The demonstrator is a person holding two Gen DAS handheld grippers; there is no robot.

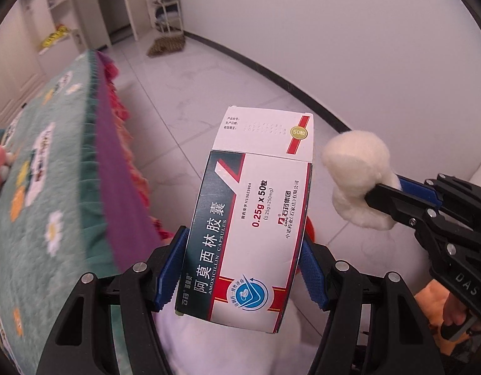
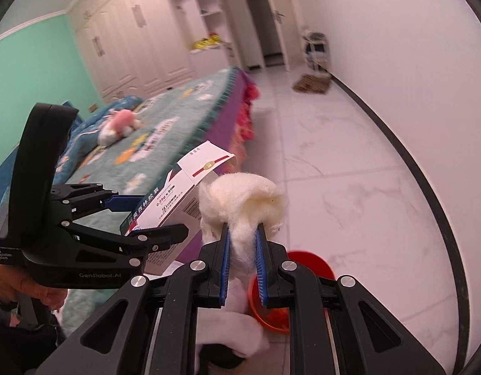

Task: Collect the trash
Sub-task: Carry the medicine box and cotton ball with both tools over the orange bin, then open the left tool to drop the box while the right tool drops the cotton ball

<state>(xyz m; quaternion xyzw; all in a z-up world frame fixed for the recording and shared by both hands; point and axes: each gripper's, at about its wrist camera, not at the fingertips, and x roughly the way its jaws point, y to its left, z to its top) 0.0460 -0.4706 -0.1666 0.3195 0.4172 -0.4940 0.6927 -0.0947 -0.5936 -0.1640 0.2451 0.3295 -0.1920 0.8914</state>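
My left gripper (image 1: 243, 268) is shut on a white, dark green and red medicine box (image 1: 250, 218) with its end flap open, held up in the air beside the bed. The box also shows in the right wrist view (image 2: 178, 200). My right gripper (image 2: 243, 240) is shut on a wad of white cotton (image 2: 243, 200), held just right of the box; the wad also shows in the left wrist view (image 1: 356, 168). A red bin (image 2: 306, 262) with a white bag (image 2: 237, 334) stands on the floor below both grippers, partly hidden.
A bed (image 2: 165, 137) with a teal patterned cover fills the left, with a pink plush toy (image 2: 120, 125) on it. White tiled floor (image 2: 349, 172) runs to the wall on the right. A doormat (image 2: 312, 84), a small shelf (image 2: 317, 50) and wardrobes (image 2: 131, 40) stand far back.
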